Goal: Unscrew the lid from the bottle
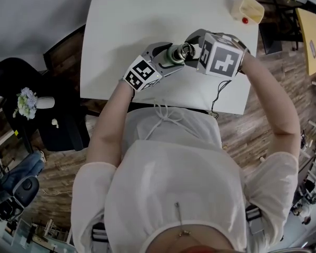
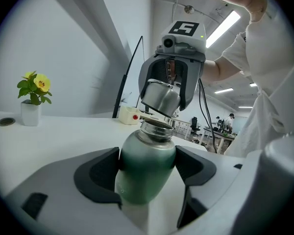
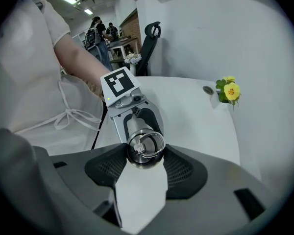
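The green bottle (image 2: 146, 180) is clamped by the left gripper (image 2: 148, 165) over the table (image 1: 147, 25), and the steel lid (image 2: 159, 98), pinched in the right gripper (image 3: 145, 158), is held tilted just clear of the neck, so unscrewing is judged done.

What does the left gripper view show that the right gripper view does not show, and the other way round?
Only the left gripper view: the green bottle clamped by its body between the left jaws, its open neck, the lid lifted clear of it, and a cream box on the table.
Only the right gripper view: the lid's ringed end seen face on, pinched between the right jaws; the bottle is nearly hidden behind it.
Both: the lid, the yellow flower, the white table.
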A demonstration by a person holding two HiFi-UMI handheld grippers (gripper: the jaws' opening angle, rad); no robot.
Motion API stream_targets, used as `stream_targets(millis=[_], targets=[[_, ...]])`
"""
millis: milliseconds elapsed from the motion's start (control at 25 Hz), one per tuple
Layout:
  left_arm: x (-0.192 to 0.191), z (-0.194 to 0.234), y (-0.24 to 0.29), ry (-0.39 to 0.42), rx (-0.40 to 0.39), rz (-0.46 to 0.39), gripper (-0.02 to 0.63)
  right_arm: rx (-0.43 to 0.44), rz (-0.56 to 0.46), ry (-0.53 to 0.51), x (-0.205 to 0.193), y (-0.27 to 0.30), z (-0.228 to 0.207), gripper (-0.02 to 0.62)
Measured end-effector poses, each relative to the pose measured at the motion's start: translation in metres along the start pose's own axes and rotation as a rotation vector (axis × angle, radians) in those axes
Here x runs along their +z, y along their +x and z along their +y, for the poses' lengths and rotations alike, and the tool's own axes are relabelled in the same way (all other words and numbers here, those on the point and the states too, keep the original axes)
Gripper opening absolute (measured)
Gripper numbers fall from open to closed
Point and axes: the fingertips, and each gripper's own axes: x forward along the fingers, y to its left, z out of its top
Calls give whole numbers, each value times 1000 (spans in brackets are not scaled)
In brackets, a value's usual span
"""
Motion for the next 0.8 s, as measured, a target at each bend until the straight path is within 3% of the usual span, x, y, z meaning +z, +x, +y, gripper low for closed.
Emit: stream_targets(millis=[240, 440, 800], targets=[[1, -2, 1, 6, -7, 11, 367, -37, -30, 184, -39, 0, -10, 245], [1, 0, -1, 3, -6, 12, 367, -23, -45, 306, -81, 37, -4, 245], [4, -1, -1, -3, 0, -3, 367, -2, -113, 481, -108, 86, 4, 245]])
